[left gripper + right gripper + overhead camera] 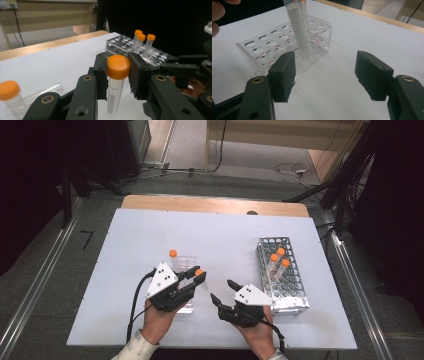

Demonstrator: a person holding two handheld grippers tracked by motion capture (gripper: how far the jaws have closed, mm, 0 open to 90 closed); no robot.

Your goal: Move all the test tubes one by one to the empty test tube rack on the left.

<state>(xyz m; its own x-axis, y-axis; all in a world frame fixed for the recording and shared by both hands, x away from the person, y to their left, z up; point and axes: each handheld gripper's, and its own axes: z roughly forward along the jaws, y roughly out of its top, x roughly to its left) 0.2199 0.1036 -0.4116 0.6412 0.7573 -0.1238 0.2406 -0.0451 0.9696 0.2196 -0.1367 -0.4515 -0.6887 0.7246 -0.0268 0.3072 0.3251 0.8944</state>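
White table w/ wood edge, grey floor round it. Left gripper pinches orange-cap tube; right gripper wide open, holds nothing.

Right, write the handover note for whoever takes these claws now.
Left claw: shut on an orange-capped tube, held upright just under its cap, beside the clear rack.
Right claw: open, nothing between its jaws, facing the held tube and the clear rack.
Clear rack: one capped tube stands in it.
Metal rack, on the right: three capped tubes standing.
Left to do, probably: seat the held tube in a rack; which one is unclear.
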